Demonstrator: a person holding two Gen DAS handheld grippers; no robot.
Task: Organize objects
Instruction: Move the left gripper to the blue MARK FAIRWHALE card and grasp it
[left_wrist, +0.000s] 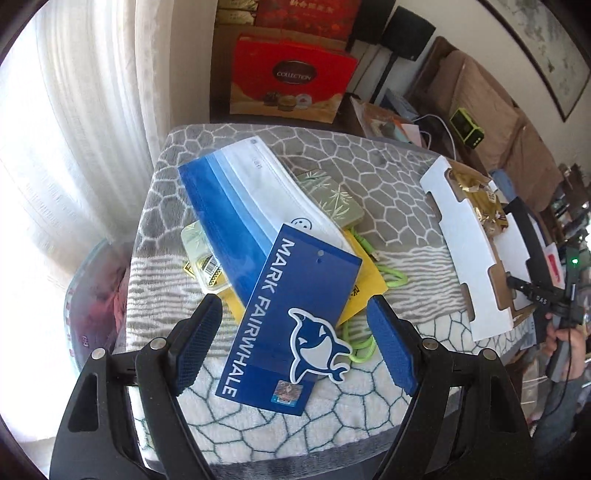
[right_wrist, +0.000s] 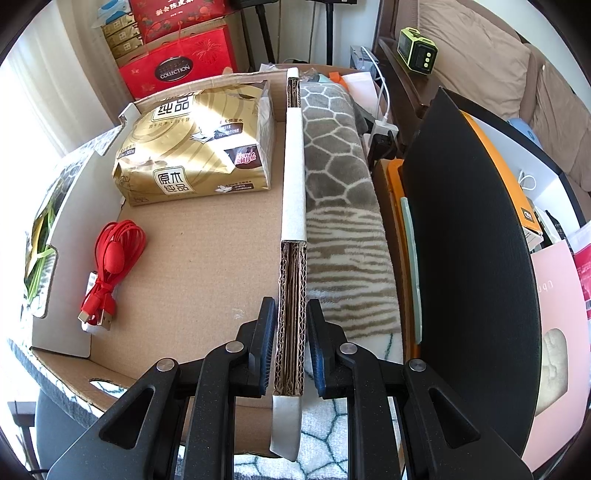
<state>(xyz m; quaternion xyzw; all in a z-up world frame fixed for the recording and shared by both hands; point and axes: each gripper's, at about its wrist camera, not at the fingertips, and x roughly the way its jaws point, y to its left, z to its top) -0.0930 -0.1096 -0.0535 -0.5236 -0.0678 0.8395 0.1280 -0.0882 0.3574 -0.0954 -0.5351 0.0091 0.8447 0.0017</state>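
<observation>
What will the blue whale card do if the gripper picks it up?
The blue card looks flat and thin, so probably light and fairly stiff. Its glossy face might slip between the left gripper's open fingers. It lies atop a pile, so neighbours may shift.

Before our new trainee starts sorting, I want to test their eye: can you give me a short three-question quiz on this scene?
1. True or false: the right claw is shut on the box wall.
2. Which lies inside the box? A) red cable B) green cable C) blue tag
3. Fill in: the tissue pack in the box is ____ in colour.

Key: 1 true. 2 A; the green cable and blue tag lie on the blanket, below the open left claw. 3 gold.
</observation>
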